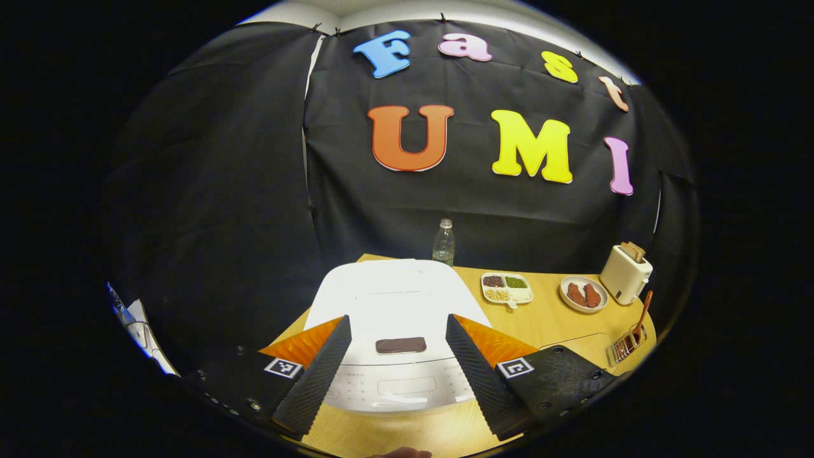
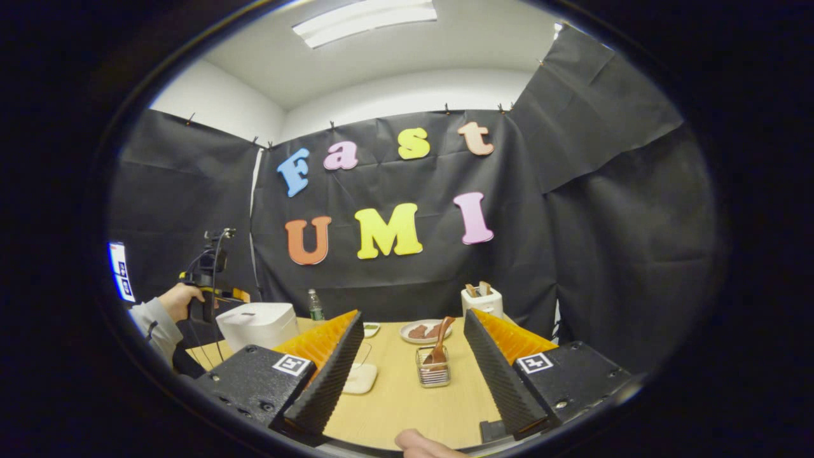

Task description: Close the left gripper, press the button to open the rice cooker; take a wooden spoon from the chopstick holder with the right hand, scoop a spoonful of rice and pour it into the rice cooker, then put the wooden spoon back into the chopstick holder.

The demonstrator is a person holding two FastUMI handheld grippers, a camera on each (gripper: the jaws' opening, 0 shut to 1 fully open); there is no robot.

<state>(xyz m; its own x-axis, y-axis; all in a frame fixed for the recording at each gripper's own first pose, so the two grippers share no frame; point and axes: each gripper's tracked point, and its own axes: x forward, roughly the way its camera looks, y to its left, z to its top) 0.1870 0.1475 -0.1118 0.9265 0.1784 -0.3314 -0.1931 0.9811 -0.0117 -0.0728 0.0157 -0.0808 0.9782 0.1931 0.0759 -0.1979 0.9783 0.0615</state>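
We saw the wooden table point(image 1: 547, 324) spread across the booth floor in both views, pale and lit from above. The biggest thing on it was the white rice cooker point(image 1: 394, 318), lid down, sitting at the table's left end; in the left gripper view its dark button point(image 1: 400, 345) lay on the lid's front, framed between the fingers but not touched by them. The left gripper point(image 1: 397, 369) hovered just above the cooker's front edge with its fingers spread wide and nothing between them. In the right gripper view we found that same gripper farther off at the left, gripped by a hand point(image 2: 180, 300) in a grey sleeve, above the rice cooker.

The right gripper point(image 2: 413, 369) hung over the near table edge, fingers wide apart and empty, pointing toward the chopstick holder point(image 2: 434, 369). That wire holder stood near the table's middle front, and the wooden spoon point(image 2: 440, 343) leaned in it, handle tilted up to the right.

Behind these stood a white toaster point(image 1: 625, 273) holding bread, a plate point(image 1: 583, 294) with two brown pieces, a divided dish point(image 1: 507, 288) of grains, and a clear water bottle point(image 1: 444, 242) behind the cooker. A flat white tray point(image 2: 360, 378) lay just left of the holder.
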